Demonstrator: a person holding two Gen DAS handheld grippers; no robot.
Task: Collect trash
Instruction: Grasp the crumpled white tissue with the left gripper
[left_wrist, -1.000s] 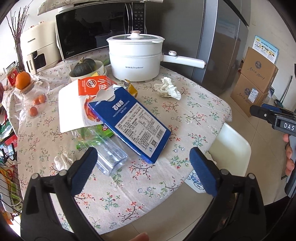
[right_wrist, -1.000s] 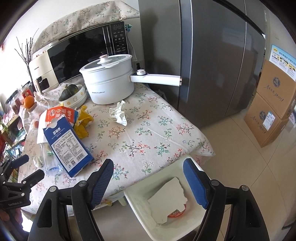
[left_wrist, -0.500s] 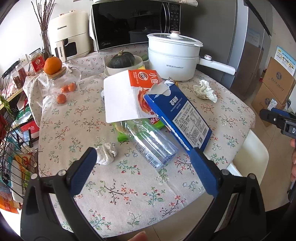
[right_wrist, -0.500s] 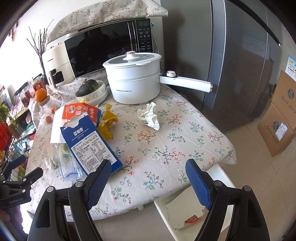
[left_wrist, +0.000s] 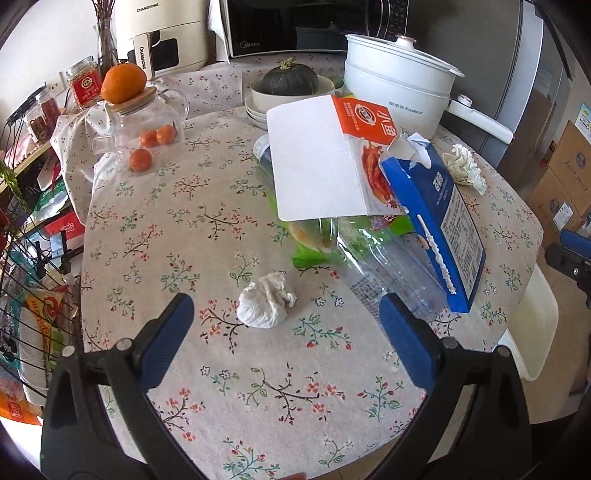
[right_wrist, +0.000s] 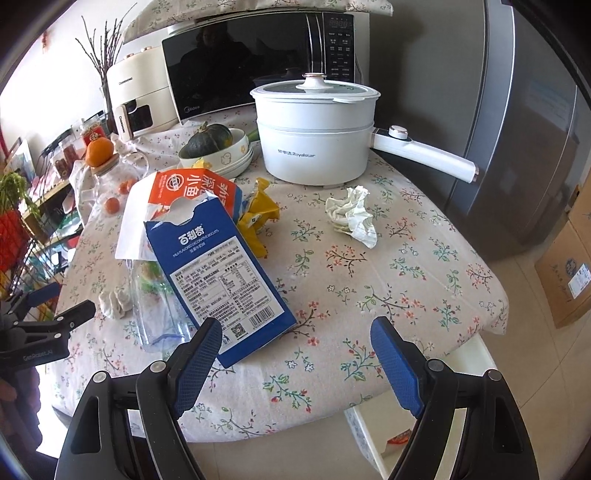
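Note:
Trash lies on a floral-clothed table (left_wrist: 177, 229): a crumpled white tissue (left_wrist: 266, 300) just ahead of my open left gripper (left_wrist: 282, 328), a clear plastic bottle (left_wrist: 391, 275), a torn blue biscuit box (left_wrist: 439, 225) and an orange-and-white packet (left_wrist: 325, 162). In the right wrist view the blue box (right_wrist: 221, 269) lies before my open right gripper (right_wrist: 297, 363), with a yellow wrapper (right_wrist: 258, 214) and a second crumpled tissue (right_wrist: 352, 216) farther back. Neither gripper holds anything. A white bin (right_wrist: 373, 432) stands on the floor below the table edge.
At the back stand a white electric pot (right_wrist: 314, 133) with a long handle, a microwave (right_wrist: 258, 62), a bowl with a green squash (left_wrist: 290, 81) and a glass jar (left_wrist: 147, 122) with oranges. A fridge (right_wrist: 517, 129) and cardboard boxes (right_wrist: 569, 273) are at the right; a wire rack (left_wrist: 26, 258) at the left.
Both grippers have moved left along the table and closer over it. The small tissue has come up between the left fingers' line, and the bin has slid toward the views' edges.

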